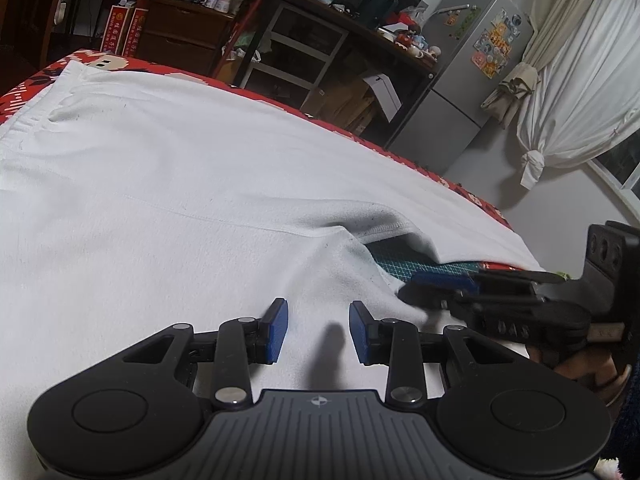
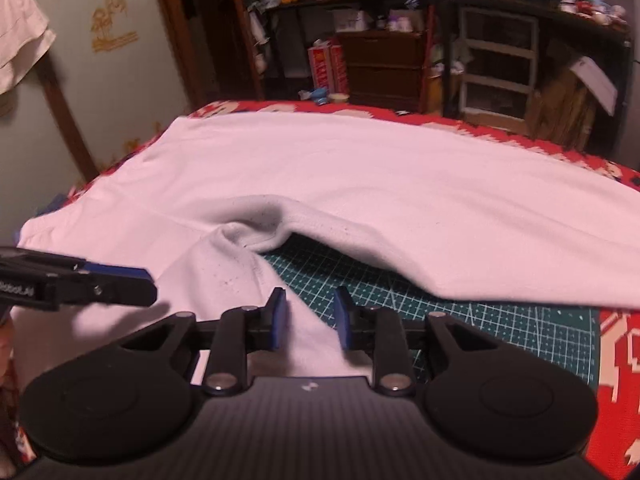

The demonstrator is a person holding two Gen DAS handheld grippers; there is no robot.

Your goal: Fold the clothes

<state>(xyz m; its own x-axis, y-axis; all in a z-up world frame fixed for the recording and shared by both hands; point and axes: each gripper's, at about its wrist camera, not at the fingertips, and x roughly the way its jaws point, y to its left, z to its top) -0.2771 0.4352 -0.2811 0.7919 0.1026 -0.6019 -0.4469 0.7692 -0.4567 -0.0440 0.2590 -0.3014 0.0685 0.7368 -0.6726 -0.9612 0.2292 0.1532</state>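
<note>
On the red patterned cover (image 2: 616,340), white shorts (image 2: 320,168) lie spread beneath both grippers' (image 1: 318,334) (image 2: 309,318) parted, empty jaws.

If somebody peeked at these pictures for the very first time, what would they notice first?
Probably the big white garment spread over the red patterned cloth, filling the middle of both views. Near its front edge the fabric splits and lifts, showing a green cutting mat underneath. Two black grippers with blue pads wait low at that edge, both open: the left gripper over the white fabric, the right gripper beside it at the split.
</note>
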